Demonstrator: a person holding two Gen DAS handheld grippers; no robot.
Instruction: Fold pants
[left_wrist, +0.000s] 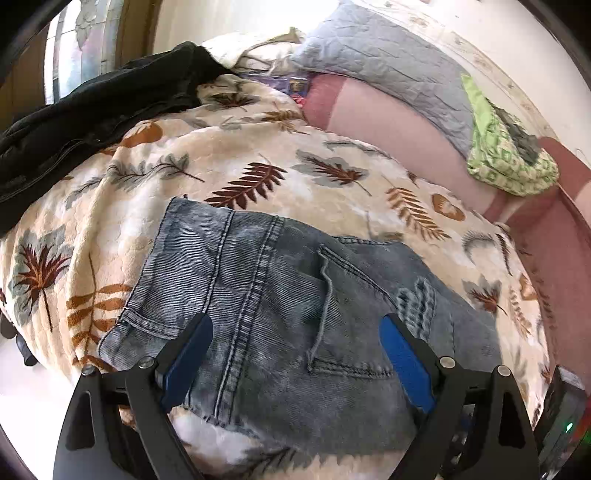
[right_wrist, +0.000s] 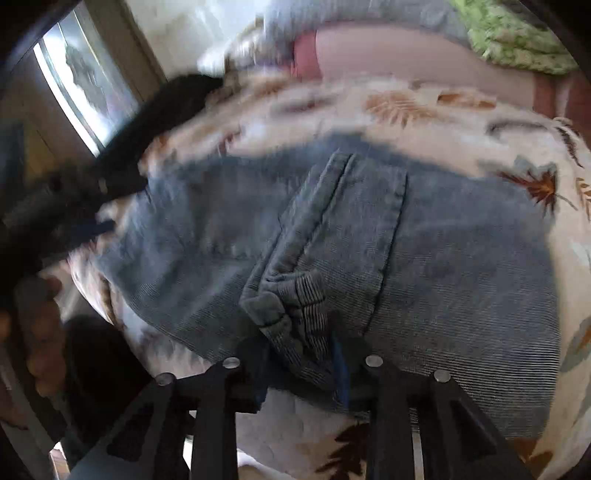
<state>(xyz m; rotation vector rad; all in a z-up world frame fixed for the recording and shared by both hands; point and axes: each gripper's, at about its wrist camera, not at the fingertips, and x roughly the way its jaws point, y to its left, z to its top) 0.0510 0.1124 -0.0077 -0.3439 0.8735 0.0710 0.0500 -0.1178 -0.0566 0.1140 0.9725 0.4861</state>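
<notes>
Leaf-print blanket (left_wrist: 236, 147) covers the bed, jeans (left_wrist: 295, 302) lying flat on it. Left gripper (left_wrist: 295, 354) hovers spread wide above the pockets, empty. Right gripper (right_wrist: 301, 363) pinches a bunched denim edge, likely to lift a fold.

Bed (left_wrist: 535, 266) occupies most of both views, covered by a cream blanket (left_wrist: 207, 147) printed with brown, rust and grey leaves. Beyond the blanket, a pink sheet (left_wrist: 391, 122) lies exposed. A grey quilted pillow (left_wrist: 388, 62) rests on the sheet against a pale, marked wall (left_wrist: 491, 40). Beside the pillow lies a green patterned cloth (left_wrist: 506, 155). A black garment (left_wrist: 92, 99) is heaped at the blanket's far left edge. Behind it, a bright window (left_wrist: 85, 40) admits daylight.
</notes>
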